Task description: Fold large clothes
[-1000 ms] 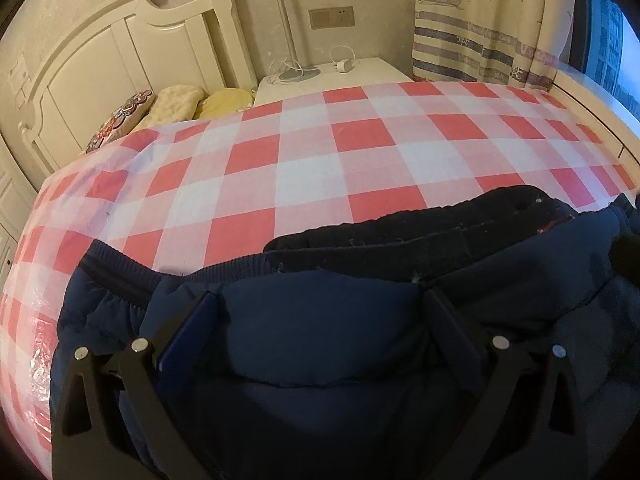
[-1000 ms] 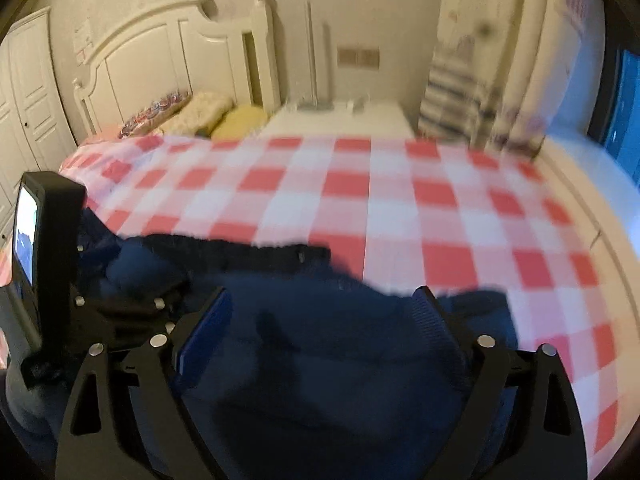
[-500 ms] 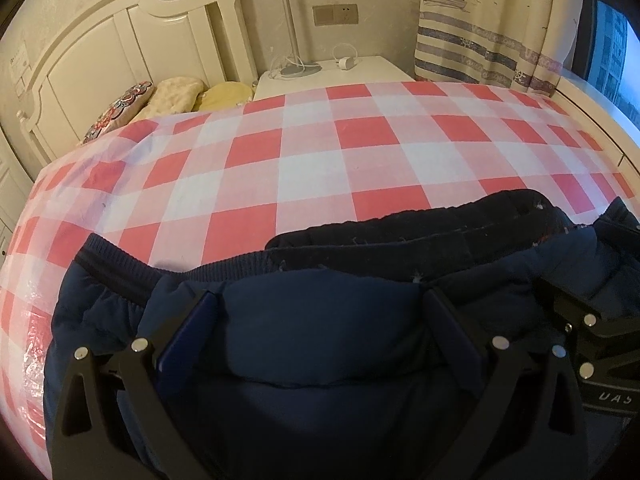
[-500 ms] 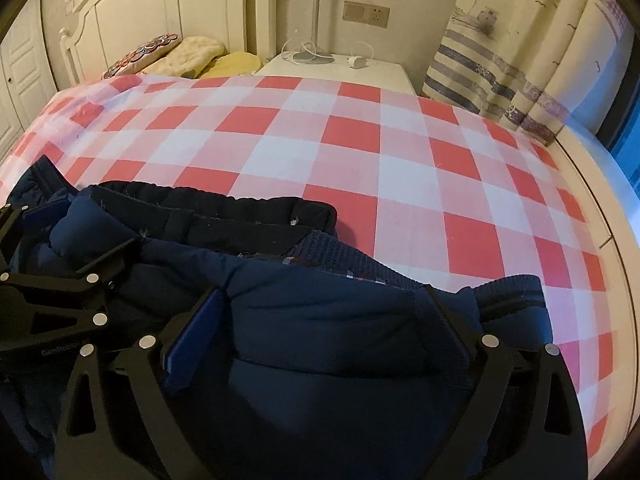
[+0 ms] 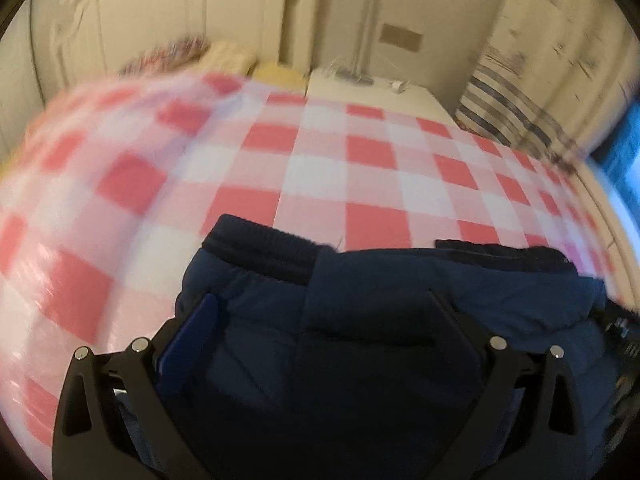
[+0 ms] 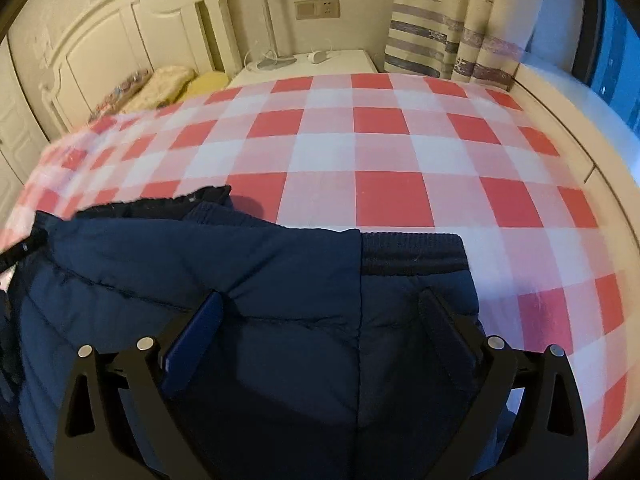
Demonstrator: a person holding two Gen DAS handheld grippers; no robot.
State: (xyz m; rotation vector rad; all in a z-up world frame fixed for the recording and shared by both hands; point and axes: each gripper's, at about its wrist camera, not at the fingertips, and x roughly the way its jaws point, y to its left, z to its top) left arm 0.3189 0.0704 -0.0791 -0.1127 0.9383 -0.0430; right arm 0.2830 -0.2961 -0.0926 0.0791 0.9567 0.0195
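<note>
A dark navy padded jacket (image 5: 380, 320) lies on the red-and-white checked bed cover (image 5: 340, 168); its ribbed hem (image 5: 260, 248) faces the headboard. My left gripper (image 5: 320, 304) stands wide open over the jacket, fingers spread on the fabric. In the right wrist view the jacket (image 6: 200, 272) fills the lower left, with a ribbed hem (image 6: 412, 252) at its right end. My right gripper (image 6: 320, 304) is also wide open over the cloth. Neither gripper pinches fabric. The right gripper's body shows at the left view's right edge (image 5: 624, 336).
A white headboard (image 6: 120, 52) and pillows (image 6: 168, 84) are at the back left. A white nightstand (image 6: 312, 64) with a lamp and cables stands behind the bed. Striped curtains (image 6: 452, 32) and a window ledge (image 6: 568, 92) run along the right.
Both grippers have moved apart: the left view swung left and is motion-blurred, the right view moved right toward the jacket's right hem. The jacket's upper layer now lies more folded over.
</note>
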